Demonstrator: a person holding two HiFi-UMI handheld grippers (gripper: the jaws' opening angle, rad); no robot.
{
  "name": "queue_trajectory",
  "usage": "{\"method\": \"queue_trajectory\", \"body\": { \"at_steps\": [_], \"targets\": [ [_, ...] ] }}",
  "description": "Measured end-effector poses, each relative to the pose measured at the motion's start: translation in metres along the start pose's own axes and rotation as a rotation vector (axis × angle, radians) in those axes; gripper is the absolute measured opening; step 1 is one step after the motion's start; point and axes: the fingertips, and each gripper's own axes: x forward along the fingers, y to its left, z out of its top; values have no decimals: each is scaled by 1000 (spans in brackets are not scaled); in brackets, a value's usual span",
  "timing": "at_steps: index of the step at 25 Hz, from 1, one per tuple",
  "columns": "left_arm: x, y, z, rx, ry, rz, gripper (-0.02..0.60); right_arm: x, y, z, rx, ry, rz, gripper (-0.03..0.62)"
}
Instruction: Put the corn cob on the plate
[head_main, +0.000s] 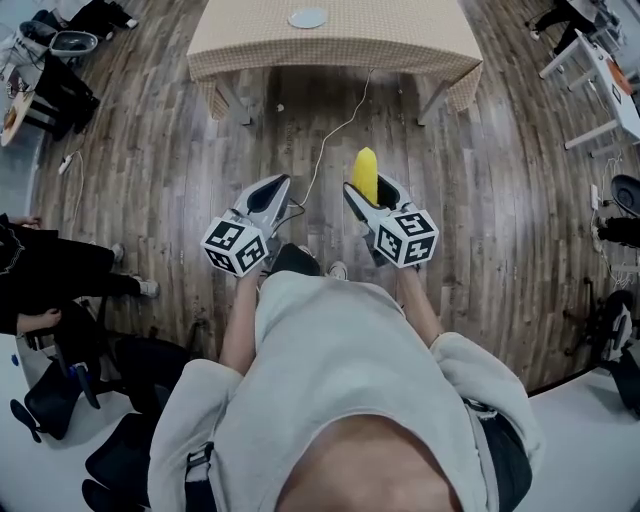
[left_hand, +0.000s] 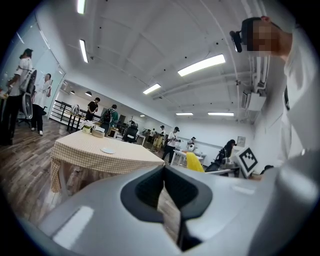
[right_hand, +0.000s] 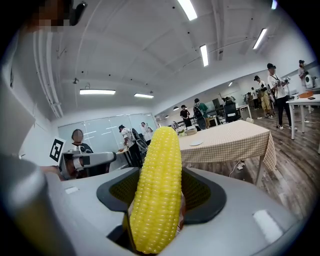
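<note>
The cob is gripped by the right gripper. Its jaws are spread wide around the cob's lower half and their pads are pressed against its sides. The blunt yellow tip is pushed out well past the jaw ends. In the head view, the cob is seen sticking out ahead of the gripper, above the wooden floor, toward the table.

The left gripper is held beside the right, apart from it. In the left gripper view its jaws appear drawn together, with only a thin slit left between them and nothing held.

The plate is set on the checked tablecloth near the table's far edge. It is bare and well apart from the cob and both grippers.
</note>
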Motion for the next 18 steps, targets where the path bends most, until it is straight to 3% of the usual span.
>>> {"method": "queue_trajectory", "body": {
  "at_steps": [8, 18],
  "targets": [
    [16, 9, 1, -8, -5, 6, 8, 10, -15, 5, 5, -9, -5, 264],
    [41, 50, 13, -11, -16, 34, 8, 46, -37, 18, -1, 2, 1, 264]
  ]
}}
